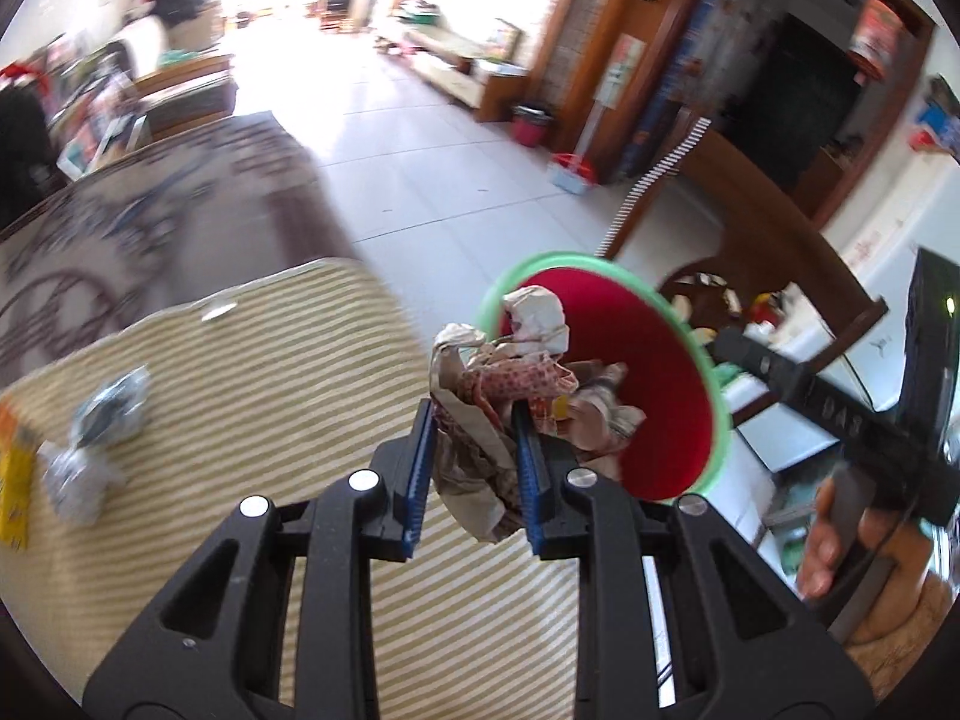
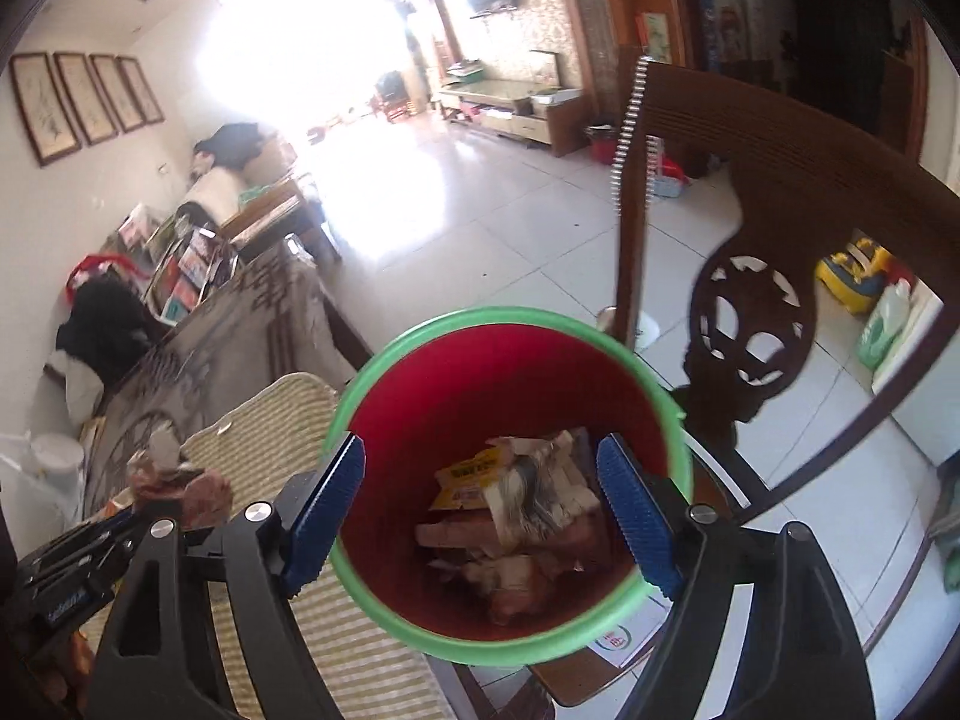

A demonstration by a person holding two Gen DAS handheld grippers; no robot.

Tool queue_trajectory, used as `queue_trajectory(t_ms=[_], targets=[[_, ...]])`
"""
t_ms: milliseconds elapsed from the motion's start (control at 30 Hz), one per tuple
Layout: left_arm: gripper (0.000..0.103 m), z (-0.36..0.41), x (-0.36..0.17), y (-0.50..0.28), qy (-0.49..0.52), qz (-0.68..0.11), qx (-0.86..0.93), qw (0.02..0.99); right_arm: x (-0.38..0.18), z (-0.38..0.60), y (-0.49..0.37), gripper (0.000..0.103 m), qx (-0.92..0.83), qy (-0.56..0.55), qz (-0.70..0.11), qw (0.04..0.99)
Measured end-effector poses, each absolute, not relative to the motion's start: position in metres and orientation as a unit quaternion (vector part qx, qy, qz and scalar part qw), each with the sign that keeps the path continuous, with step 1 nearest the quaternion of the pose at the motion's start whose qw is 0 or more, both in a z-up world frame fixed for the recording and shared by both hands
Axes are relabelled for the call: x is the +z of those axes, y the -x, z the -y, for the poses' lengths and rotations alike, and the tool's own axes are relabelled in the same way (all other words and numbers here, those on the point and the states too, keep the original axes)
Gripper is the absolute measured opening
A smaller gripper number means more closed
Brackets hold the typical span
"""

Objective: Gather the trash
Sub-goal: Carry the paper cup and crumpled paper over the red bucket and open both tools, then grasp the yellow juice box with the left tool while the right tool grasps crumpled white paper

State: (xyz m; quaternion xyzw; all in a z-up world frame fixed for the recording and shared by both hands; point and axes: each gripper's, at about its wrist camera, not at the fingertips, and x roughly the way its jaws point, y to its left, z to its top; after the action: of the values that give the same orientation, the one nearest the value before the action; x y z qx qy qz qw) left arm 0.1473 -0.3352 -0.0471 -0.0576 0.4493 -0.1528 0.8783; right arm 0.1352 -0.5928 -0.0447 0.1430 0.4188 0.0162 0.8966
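My left gripper (image 1: 474, 414) is shut on a crumpled wad of brown and patterned paper (image 1: 474, 468), held over the striped mat just left of the bin. The bin (image 1: 660, 372) is red inside with a green rim. My right gripper (image 2: 480, 456) is open above the mouth of the bin (image 2: 480, 372), with nothing between its blue pads (image 2: 324, 510). Crumpled paper and a yellow wrapper (image 2: 528, 498) lie at the bottom. In the right wrist view the left gripper (image 2: 150, 492) shows at the lower left with its wad (image 2: 180, 480).
Two crumpled grey wads (image 1: 111, 408) (image 1: 75, 480) and a yellow packet (image 1: 15, 480) lie on the striped mat (image 1: 270, 360) at the left. A dark carved wooden chair (image 2: 750, 330) stands right behind the bin. A hand (image 1: 834, 540) is at the right edge.
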Motion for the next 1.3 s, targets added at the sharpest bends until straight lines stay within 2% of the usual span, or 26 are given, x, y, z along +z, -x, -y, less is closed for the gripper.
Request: queue_trajectory(t_ms=[233,300,333,367,500,667,1033,1300], targets=[[0.023,0.395,-0.053,-0.179,0.027,-0.454,-0.215,0.864,-0.052,0.641,-0.102,0.077,-0.046,-0.175,-0.425,0.887],[0.032,0.407,-0.057,-0.184,0.018,-0.458,-0.223,0.860,-0.053,0.650,-0.096,0.077,-0.059,-0.183,-0.426,0.884],[0.047,0.411,-0.059,-0.185,0.016,-0.461,-0.223,0.859,-0.053,0.655,-0.092,0.077,-0.065,-0.188,-0.426,0.882],[0.056,0.412,-0.058,-0.184,0.020,-0.458,-0.225,0.860,-0.053,0.657,-0.089,0.077,-0.068,-0.191,-0.425,0.882],[0.064,0.411,-0.054,-0.174,0.010,-0.444,-0.228,0.866,-0.050,0.657,-0.082,0.077,-0.070,-0.192,-0.423,0.883],[0.079,0.380,-0.042,-0.147,0.013,-0.437,-0.201,0.877,-0.050,0.639,-0.090,0.077,-0.047,-0.186,-0.424,0.885],[0.081,0.249,-0.074,-0.094,0.094,-0.475,-0.058,0.873,-0.043,0.527,-0.122,0.078,0.064,-0.120,-0.444,0.886],[0.082,0.100,-0.087,-0.073,0.103,-0.463,0.090,0.876,-0.046,0.450,-0.118,0.078,0.109,-0.088,-0.459,0.877]])
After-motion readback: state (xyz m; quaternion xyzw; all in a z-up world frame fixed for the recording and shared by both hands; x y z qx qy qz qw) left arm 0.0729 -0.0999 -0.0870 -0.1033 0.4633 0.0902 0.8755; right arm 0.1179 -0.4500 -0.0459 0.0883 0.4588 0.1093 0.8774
